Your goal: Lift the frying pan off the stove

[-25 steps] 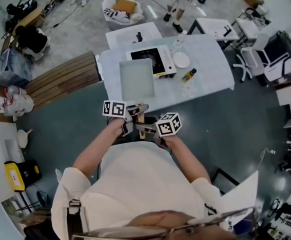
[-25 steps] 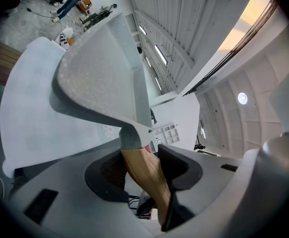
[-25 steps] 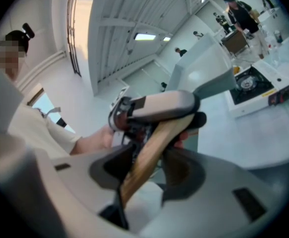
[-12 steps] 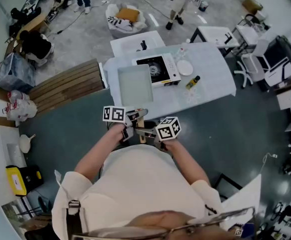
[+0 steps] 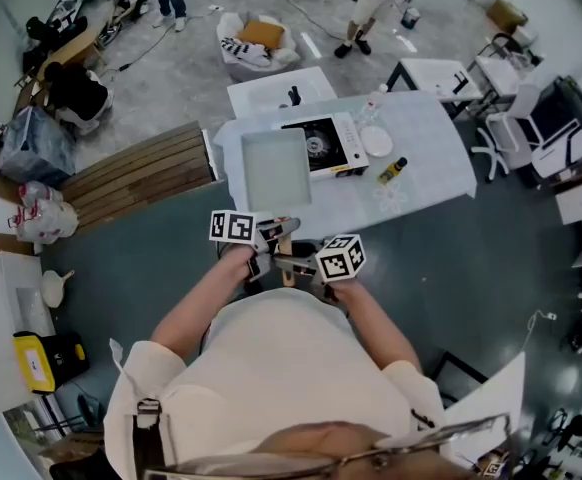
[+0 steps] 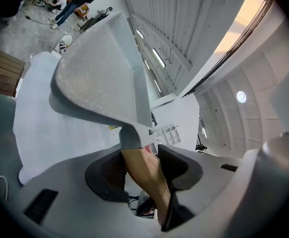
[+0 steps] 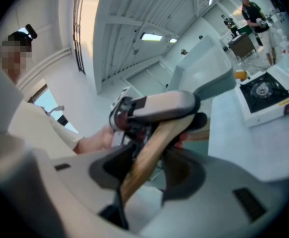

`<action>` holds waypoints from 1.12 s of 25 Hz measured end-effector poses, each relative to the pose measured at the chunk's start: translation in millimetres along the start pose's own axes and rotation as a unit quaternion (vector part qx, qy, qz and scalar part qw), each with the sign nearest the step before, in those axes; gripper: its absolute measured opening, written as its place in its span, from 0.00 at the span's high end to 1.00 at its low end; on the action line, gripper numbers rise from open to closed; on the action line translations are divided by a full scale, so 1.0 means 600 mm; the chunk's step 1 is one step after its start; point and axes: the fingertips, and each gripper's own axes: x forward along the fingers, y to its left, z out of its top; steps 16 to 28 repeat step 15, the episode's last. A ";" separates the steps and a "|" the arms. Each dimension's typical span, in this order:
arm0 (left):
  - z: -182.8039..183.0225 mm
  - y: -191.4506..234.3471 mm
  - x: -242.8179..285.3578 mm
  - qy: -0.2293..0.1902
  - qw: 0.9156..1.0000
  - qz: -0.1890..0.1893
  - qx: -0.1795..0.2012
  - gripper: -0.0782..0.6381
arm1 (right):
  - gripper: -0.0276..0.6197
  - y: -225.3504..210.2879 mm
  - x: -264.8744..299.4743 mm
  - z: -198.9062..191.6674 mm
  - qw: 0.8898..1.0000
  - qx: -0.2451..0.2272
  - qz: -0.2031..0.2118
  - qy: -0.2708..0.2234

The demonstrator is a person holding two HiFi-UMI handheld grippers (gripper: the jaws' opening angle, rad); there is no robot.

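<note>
A square grey frying pan (image 5: 276,168) with a wooden handle (image 5: 285,251) hangs in the air over the table's near left part, clear of the portable stove (image 5: 323,145). Both grippers hold the handle. In the left gripper view the handle (image 6: 145,175) runs between the pads of my left gripper (image 6: 142,165), and the pan (image 6: 97,81) fills the upper left. My right gripper (image 7: 152,165) is closed on the same handle (image 7: 152,150) further back. In the head view the left gripper (image 5: 269,236) and the right gripper (image 5: 296,264) sit close together before the person's chest.
The table (image 5: 426,183) carries a white cloth, a white plate (image 5: 377,141), a dark yellow-capped bottle (image 5: 391,171) and a clear bottle (image 5: 371,103). A wooden bench (image 5: 136,168) stands to the left and a small white table (image 5: 271,90) behind. Chairs and desks stand at right, people at the back.
The table and stove have slid slightly down and right in the head view. Both grippers keep the same hold on the handle, and the pan stays lifted.
</note>
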 end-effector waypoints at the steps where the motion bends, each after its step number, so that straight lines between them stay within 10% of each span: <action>1: 0.002 0.000 -0.001 0.000 1.000 0.000 0.000 0.61 | 0.65 -0.001 0.001 0.002 1.000 0.000 0.000 -0.001; 28: 0.001 0.001 -0.017 0.000 1.000 -0.001 0.001 0.61 | 0.65 0.008 0.014 0.001 1.000 -0.004 0.001 0.003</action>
